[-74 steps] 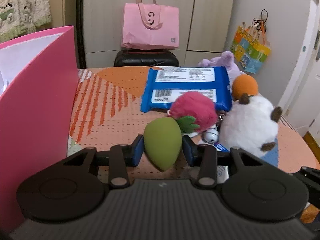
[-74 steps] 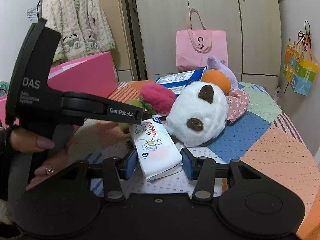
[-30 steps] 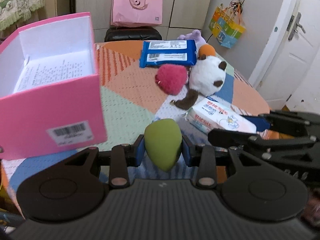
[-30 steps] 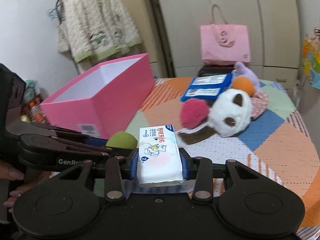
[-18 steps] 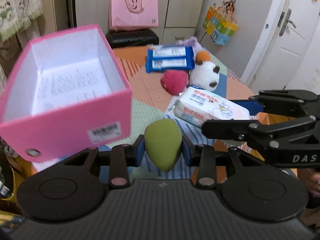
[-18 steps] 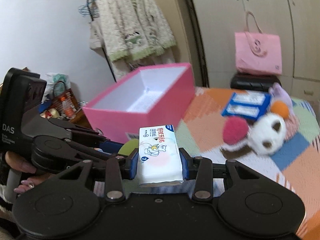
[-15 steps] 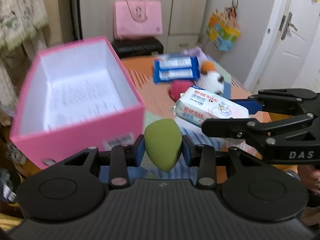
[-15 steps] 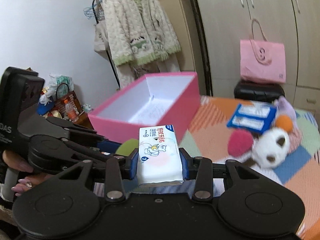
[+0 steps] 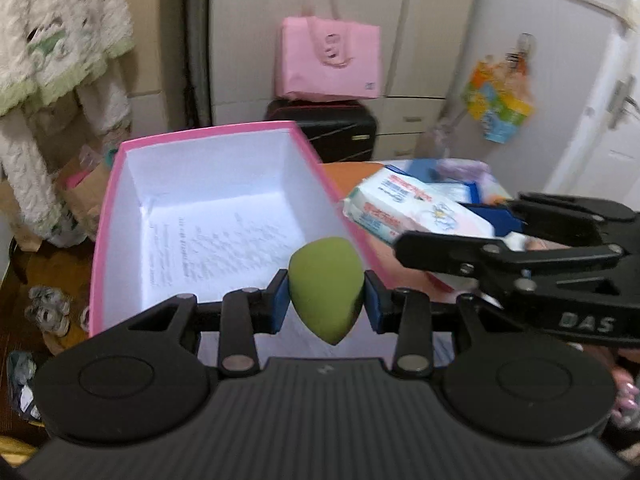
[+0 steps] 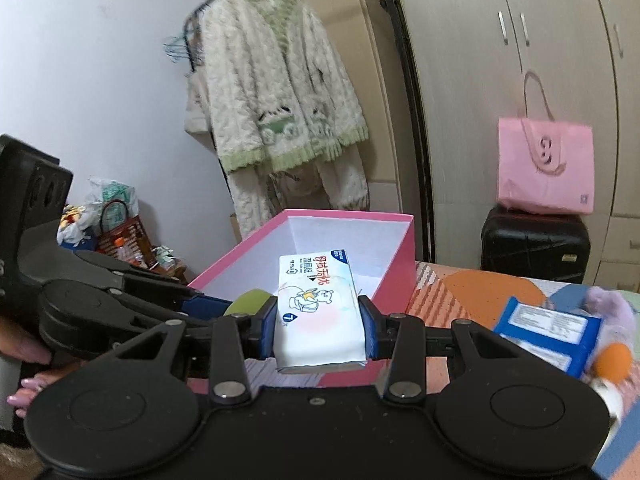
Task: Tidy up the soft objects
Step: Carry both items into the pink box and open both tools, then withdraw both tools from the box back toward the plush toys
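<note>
My left gripper [image 9: 326,302] is shut on a green egg-shaped sponge [image 9: 326,286], held above the near end of the open pink box [image 9: 116,184], whose white inside holds a printed sheet. My right gripper [image 10: 319,326] is shut on a white tissue pack [image 10: 318,312] and hangs just to the right of the box's [image 10: 396,276] near corner. In the left wrist view the tissue pack [image 9: 416,210] and the right gripper's black frame [image 9: 520,264] show at the right. In the right wrist view the green sponge [image 10: 250,300] peeks out at the left.
A blue wipes pack [image 10: 548,330], a purple plush [image 10: 612,308] and an orange ball [image 10: 612,358] lie on the patchwork tablecloth [image 10: 452,292]. A black suitcase [image 10: 534,242] with a pink bag [image 10: 544,170] stands behind. A fleece robe [image 10: 276,100] hangs at the left.
Both grippers have risen and swung left with their loads, from over the plush toys to the pink box. The sponge now hangs over the box's inside. Neither grip has changed.
</note>
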### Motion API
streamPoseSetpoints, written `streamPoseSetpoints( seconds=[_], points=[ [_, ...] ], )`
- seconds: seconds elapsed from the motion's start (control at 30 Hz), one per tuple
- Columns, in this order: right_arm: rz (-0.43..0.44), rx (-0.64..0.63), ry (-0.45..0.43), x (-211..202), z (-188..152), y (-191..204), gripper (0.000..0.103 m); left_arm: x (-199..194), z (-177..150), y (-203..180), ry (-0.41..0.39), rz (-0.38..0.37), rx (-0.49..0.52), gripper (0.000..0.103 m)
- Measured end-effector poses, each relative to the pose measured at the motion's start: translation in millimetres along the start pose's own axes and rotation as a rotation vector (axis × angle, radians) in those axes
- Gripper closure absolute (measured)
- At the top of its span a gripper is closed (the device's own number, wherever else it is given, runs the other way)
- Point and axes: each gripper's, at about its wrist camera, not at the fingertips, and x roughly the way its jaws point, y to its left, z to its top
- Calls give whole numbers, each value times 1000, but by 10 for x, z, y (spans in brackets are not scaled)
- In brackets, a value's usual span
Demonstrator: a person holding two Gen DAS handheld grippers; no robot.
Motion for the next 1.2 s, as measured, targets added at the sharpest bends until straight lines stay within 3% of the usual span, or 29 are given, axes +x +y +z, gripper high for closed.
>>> streamPoseSetpoints(
  seconds=[0.1, 0.2, 0.33, 0.6, 0.73, 0.93, 1.03, 1.2],
  points=[
    [47, 36, 40, 244, 248, -116, 57, 216, 208, 205, 32, 8, -19, 65],
    [12, -14, 67, 540, 399, -119, 57, 471, 377, 422, 93, 16, -66, 65],
    [-30, -79, 136, 954, 459, -127, 57, 843, 510, 704, 186, 64, -128, 65],
    [-78, -172, 235, 1529, 439, -137, 57, 1275, 554, 1080, 251, 122, -266, 66],
    [-115, -275, 235, 1583, 412, -52, 56, 1349, 521, 1125, 246, 138, -292, 65],
    [-124, -279, 204, 1518, 456, -114, 53, 1315, 525, 1133, 231, 147, -298, 48],
    [-92, -234, 183, 1333, 487, -156, 51, 1124, 535, 1033, 186, 141, -251, 40],
    [-57, -203, 170, 959, 493, -113, 51, 723, 502, 766, 111, 169, -105, 37]
  ],
)
